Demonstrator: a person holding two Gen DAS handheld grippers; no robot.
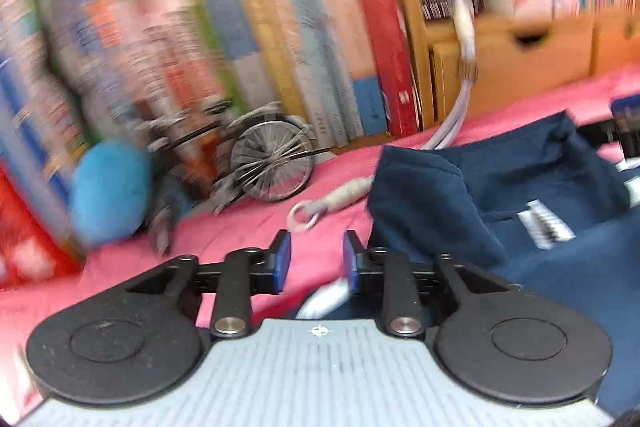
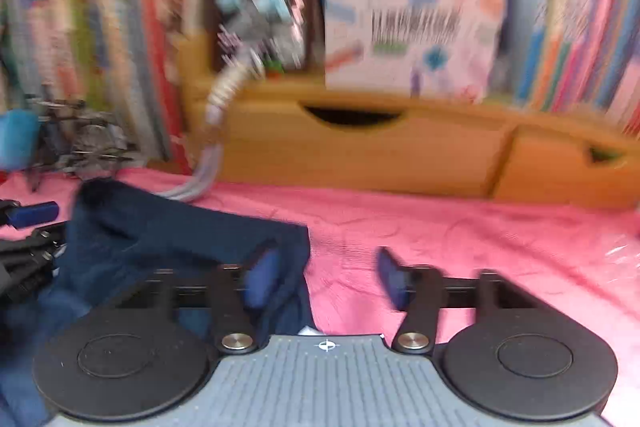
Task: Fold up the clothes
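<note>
- Left gripper (image 1: pixel 316 261) nearest the lens in the left wrist view: blue-padded fingers (image 1: pixel 283 259) parted with a gap between them, nothing held. They hover over the pink cloth (image 1: pixel 240 243), just left of the garment's edge.
- Navy garment (image 1: pixel 500 195) lies rumpled on the pink cloth to the right of the left gripper; a white printed label (image 1: pixel 546 225) shows on its top face. A pale object under the gripper is too blurred to name.
- Right gripper (image 2: pixel 324 279): fingers spread wide, released. Left finger (image 2: pixel 262 281) sits over the garment's (image 2: pixel 168 239) right edge; right finger is over bare pink cloth (image 2: pixel 480 235). Contact with the fabric cannot be told.
- A pale corded strap with a ring (image 1: pixel 316 209) lies on the cloth just left of the garment.
- Behind: wheeled metal model (image 1: pixel 256 155), blue plush (image 1: pixel 110 191), rows of books (image 1: pixel 280 27), wooden drawers (image 2: pixel 360 151). All motion-blurred.
</note>
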